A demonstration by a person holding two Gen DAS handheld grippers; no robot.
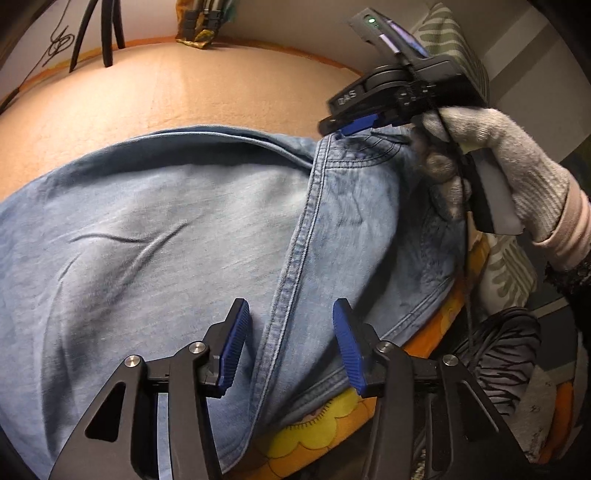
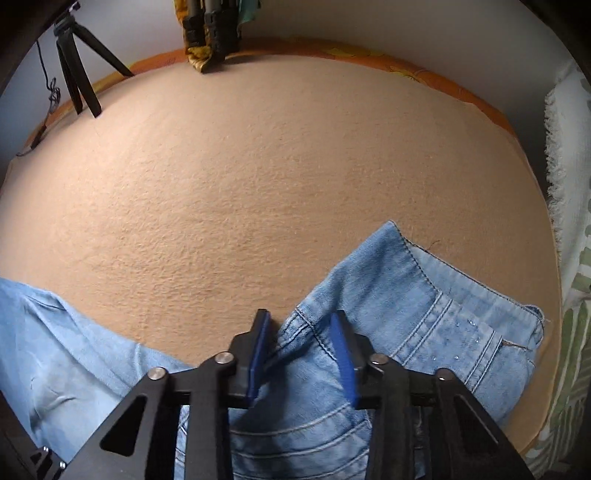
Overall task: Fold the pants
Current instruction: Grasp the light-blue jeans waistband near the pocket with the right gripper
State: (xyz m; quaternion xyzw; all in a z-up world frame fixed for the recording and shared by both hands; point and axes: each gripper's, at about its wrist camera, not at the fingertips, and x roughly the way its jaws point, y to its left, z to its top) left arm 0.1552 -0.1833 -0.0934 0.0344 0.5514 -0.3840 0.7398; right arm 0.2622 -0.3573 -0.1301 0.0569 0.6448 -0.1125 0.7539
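Observation:
Light blue denim pants (image 1: 166,221) lie spread on a peach blanket (image 1: 184,92). My left gripper (image 1: 291,343) hovers low over them, jaws apart, with a raised stitched seam (image 1: 295,251) running between the blue pads, which do not press on it. In the right wrist view the pants' upper part (image 2: 424,317), with pocket stitching, lies near the blanket's right side. My right gripper (image 2: 301,354) points down, and its pads pinch a bunched fold of denim. From the left wrist view the right gripper (image 1: 354,127) sits at the pants' far edge, held by a gloved hand (image 1: 498,155).
A wide stretch of peach blanket (image 2: 258,166) extends beyond the pants. A black tripod (image 2: 74,66) stands at its far left and a dark stand (image 2: 210,29) at the far middle. An orange floral sheet (image 1: 332,424) shows at the near edge. A green-patterned cushion (image 2: 576,295) borders the right.

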